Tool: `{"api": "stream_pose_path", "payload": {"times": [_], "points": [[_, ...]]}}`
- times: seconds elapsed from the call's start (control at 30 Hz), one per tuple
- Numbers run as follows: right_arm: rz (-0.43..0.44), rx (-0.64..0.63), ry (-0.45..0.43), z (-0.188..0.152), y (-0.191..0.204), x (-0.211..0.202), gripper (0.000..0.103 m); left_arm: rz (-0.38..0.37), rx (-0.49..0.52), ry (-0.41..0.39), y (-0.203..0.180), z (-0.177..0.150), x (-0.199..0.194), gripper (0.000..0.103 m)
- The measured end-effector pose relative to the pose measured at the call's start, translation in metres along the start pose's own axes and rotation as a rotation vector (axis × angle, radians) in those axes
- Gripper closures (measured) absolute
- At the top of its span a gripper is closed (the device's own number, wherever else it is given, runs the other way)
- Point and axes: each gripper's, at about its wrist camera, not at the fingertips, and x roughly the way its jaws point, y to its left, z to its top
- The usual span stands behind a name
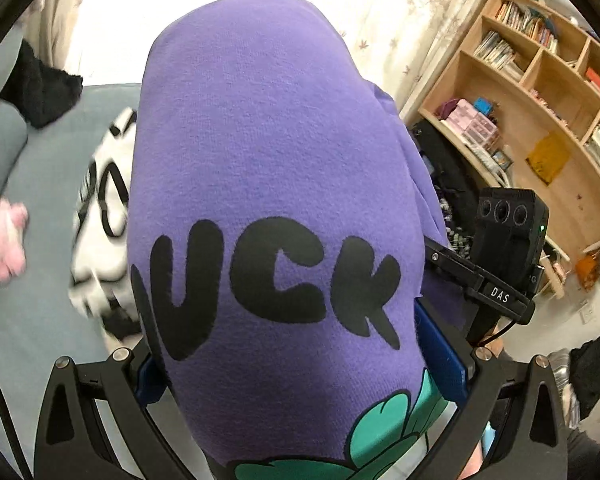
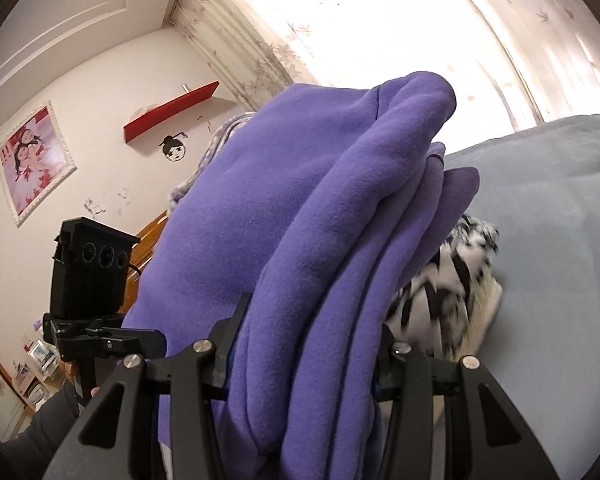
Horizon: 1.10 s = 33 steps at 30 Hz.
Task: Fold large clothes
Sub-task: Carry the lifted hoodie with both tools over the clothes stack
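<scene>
Home bedroom, grey-blue bed [image 1: 40,320], floral curtains [image 2: 260,52], wooden bookshelf [image 1: 540,92], framed portrait [image 2: 36,160]

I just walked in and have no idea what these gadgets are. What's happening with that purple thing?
A person is holding a two-finger gripper in each hand, and both are clamped on a folded purple sweatshirt, lifted clear of the grey-blue bed. The left gripper grips the printed side, with black letters and a green design. The right gripper has its jaws closed around a thick stack of folded layers. A black-and-white garment lies on the bed underneath, and a wooden bookshelf stands off to the side.
</scene>
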Motion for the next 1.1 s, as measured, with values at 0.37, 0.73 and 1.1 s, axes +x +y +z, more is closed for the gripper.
{"api": "stream_pose_path", "payload": {"times": [0.37, 0.73, 1.1], "points": [[-0.04, 0.122, -0.002, 0.023, -0.065, 0.126, 0.057, 0.08, 0.014, 0.079, 0.1, 0.081, 0.093, 0.0], [-0.099, 0.234, 0.057, -0.006, -0.108, 0.165, 0.053, 0.105, -0.03, 0.084, 0.144, 0.066, 0.135, 0.0], [-0.23, 0.08, 0.077, -0.011, -0.101, 0.138, 0.039, 0.125, -0.015, 0.061, 0.147, 0.045, 0.134, 0.0]]}}
